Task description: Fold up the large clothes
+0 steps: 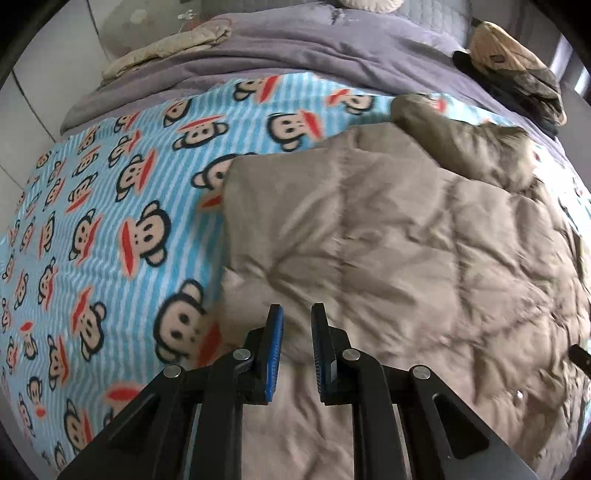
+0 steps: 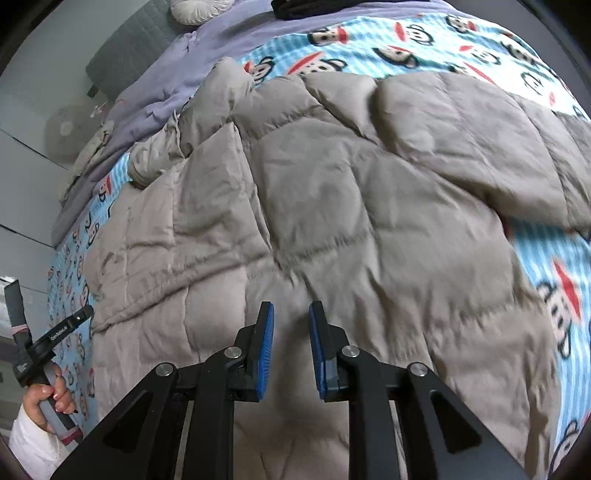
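A large beige quilted jacket point(image 1: 369, 240) lies spread flat on a blue monkey-print blanket point(image 1: 110, 221), with a darker sleeve point(image 1: 461, 147) folded across its far right side. My left gripper point(image 1: 297, 310) hovers over the jacket's near left edge; its jaws are almost together and empty. In the right wrist view the jacket point(image 2: 332, 203) fills the middle. My right gripper point(image 2: 291, 308) points down above it, with a narrow gap and nothing between the pads. The left gripper point(image 2: 70, 325) also shows at the far left, held in a hand point(image 2: 48, 398).
A purple duvet point(image 1: 295, 48) covers the far end of the bed. A pile of folded clothes point(image 1: 517, 62) sits at the back right and a beige cloth point(image 1: 177, 44) at the back left. A round pillow point(image 2: 199, 9) and a fan point(image 2: 66, 129) show beyond the bed.
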### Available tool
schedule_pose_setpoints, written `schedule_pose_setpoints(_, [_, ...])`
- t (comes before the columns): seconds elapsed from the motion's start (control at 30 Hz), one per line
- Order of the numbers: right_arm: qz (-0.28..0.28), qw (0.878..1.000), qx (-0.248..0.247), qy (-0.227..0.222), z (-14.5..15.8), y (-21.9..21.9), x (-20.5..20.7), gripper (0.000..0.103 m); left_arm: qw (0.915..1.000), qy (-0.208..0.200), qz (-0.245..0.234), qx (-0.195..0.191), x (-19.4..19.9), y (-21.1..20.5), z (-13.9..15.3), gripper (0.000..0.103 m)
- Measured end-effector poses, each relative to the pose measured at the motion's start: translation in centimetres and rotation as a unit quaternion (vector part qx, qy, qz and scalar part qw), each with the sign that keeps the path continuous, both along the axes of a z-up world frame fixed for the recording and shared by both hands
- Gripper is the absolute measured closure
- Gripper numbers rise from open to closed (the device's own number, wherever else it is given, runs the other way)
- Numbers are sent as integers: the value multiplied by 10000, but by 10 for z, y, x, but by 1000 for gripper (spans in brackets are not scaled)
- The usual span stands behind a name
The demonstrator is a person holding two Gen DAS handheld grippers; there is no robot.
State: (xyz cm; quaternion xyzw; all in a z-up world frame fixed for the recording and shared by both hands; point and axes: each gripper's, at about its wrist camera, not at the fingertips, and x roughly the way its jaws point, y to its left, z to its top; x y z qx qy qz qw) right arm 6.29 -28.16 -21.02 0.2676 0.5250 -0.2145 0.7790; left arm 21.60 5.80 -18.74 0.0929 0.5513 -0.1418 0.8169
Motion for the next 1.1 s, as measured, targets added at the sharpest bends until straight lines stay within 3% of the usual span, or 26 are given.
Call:
schedule_pose_setpoints(0.1, [-17, 9999, 104, 2, 3, 6, -31, 80, 9997, 15, -242, -55, -23, -19, 7, 86])
schedule_pose_setpoints(0.23, [-83, 9997, 220, -44, 8, 6, -59, 64, 9986, 151, -452, -209, -49, -41, 8, 86])
schedule_pose_setpoints(0.27, [-111, 9996, 251, -76, 9, 4, -64, 61, 9982, 169, -519, -255, -56, -48, 8, 81])
schedule_pose_setpoints(0.3, [-136, 9995, 276, -103, 10, 3, -69, 61, 9980, 169, -561, -255, -62, -54, 8, 34])
schedule_pose_setpoints(0.33, [-160, 9994, 296, -122, 11, 1, -73, 60, 9981, 150, -558, -192, -67, -60, 7, 5])
schedule_pose_setpoints(0.37, [-200, 9992, 318, -149, 12, -3, -78, 60, 9986, 7, -504, -139, -74, -65, 10, 1])
schedule_pose_setpoints(0.6, [-735, 9960, 292, -406, 29, -53, -126, 43, 9965, -2, -836, 27, -100, -120, 17, 1])
schedule_pose_setpoints(0.7, [-1204, 9899, 309, -677, 37, -87, -153, 21, 9958, 51, -910, -42, -102, -141, 18, 1])
schedule_pose_setpoints(0.9, [-2423, 9604, 551, -1263, 45, -173, -218, 18, 9914, 216, -1284, 100, -122, -187, 13, 1])
schedule_pose_setpoints(1.1, [-3208, 9265, 1020, -1684, 37, -239, -257, 18, 9889, 331, -1443, 144, -135, -219, 8, 1])
